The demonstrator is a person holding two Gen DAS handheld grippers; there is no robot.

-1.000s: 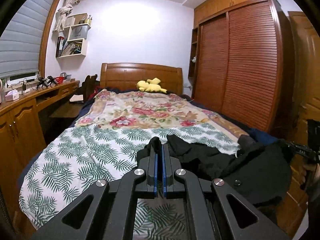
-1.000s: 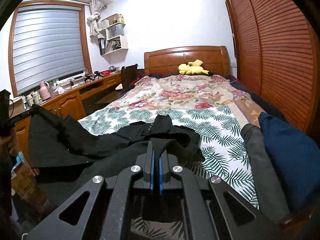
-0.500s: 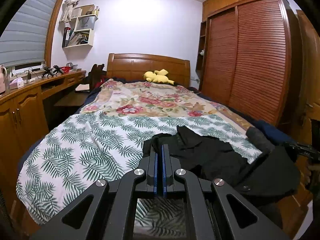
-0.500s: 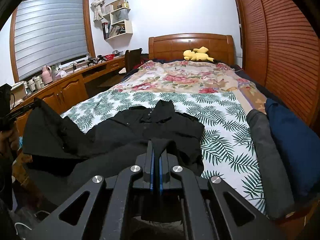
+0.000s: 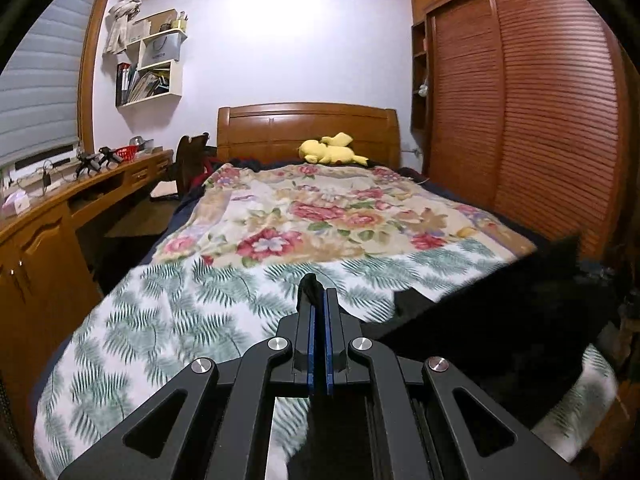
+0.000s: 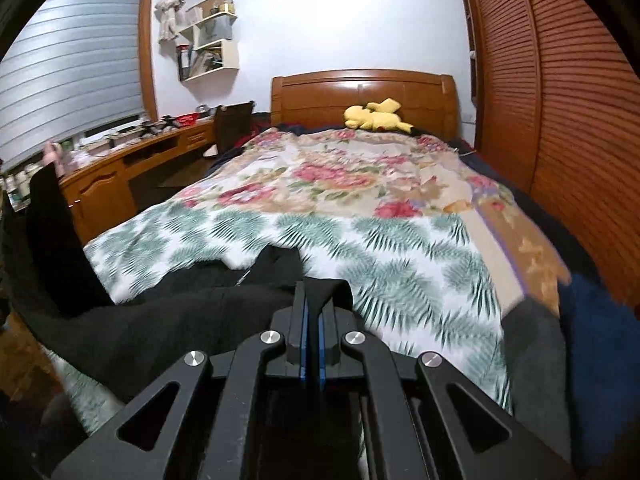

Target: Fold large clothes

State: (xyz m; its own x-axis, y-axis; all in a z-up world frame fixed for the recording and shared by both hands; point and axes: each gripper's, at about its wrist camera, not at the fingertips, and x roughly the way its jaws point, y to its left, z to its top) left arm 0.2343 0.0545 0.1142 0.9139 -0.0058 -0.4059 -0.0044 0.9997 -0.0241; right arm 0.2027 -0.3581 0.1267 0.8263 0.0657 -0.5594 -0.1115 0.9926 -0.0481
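Observation:
A large black garment (image 5: 500, 312) is stretched across the foot of the bed between my two grippers. My left gripper (image 5: 318, 292) is shut on one bunched edge of it, and the cloth runs off to the right. My right gripper (image 6: 311, 292) is shut on another edge, with the black garment (image 6: 180, 320) spreading to the left, where a raised corner (image 6: 44, 200) is held up. Part of the fabric hangs below the fingers and is hidden by the gripper bodies.
The bed (image 5: 168, 320) has a palm-leaf sheet in front and a floral blanket (image 5: 320, 216) behind. A yellow plush toy (image 5: 332, 150) lies by the headboard. A wooden desk (image 5: 48, 220) runs along the left, a louvred wardrobe (image 5: 540, 120) along the right. Grey and blue folded clothes (image 6: 560, 344) sit at the bed's right corner.
Both grippers moved forward over the bed with the black garment. The cloth, loosely heaped before, is now pulled into a taut band between them, and both views are blurred by motion.

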